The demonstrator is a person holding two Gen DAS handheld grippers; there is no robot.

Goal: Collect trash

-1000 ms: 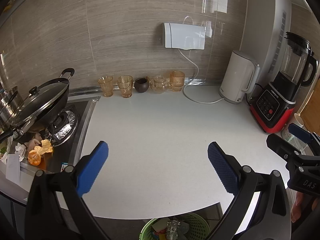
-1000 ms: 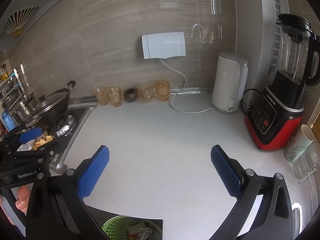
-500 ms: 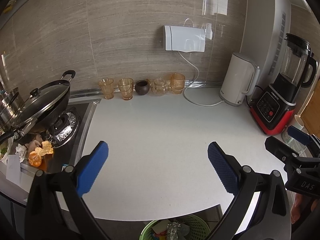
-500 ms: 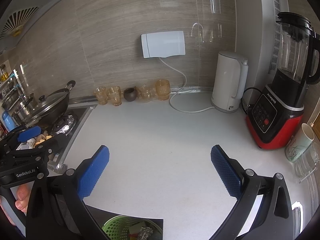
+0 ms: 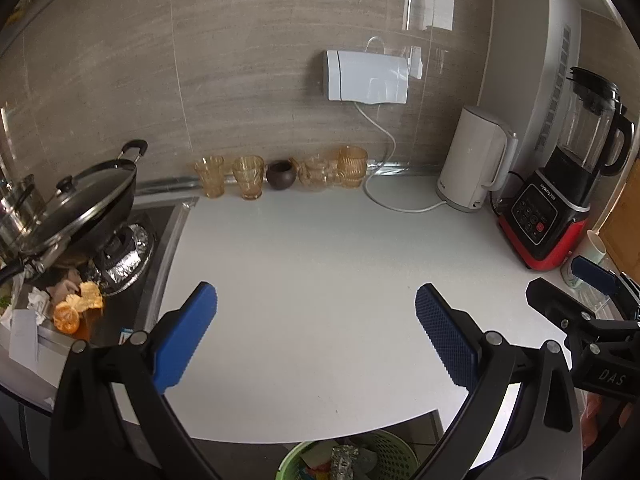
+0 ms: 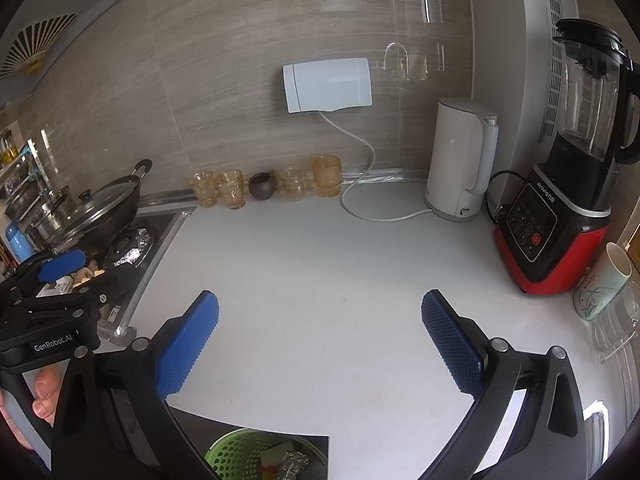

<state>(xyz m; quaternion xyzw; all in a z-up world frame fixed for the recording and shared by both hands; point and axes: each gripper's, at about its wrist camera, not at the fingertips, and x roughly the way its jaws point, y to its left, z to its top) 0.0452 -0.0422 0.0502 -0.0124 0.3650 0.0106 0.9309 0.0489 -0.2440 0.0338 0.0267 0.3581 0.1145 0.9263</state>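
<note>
Orange peels and crumpled paper scraps lie on the stove ledge at the far left. Below the counter edge stands a green mesh bin holding wrappers and a foil ball. My left gripper hangs open over the white counter, nothing between its blue pads. My right gripper is open too, also empty, above the same counter. Each gripper shows at the edge of the other's view.
A lidded wok sits on the stove at left. Amber glasses and a dark cup line the back wall. A white kettle, its cord, a red blender and a mug stand at right.
Both grippers have drawn back and up a little from the counter, so the wall and bin show slightly more. Both stay open and empty.
</note>
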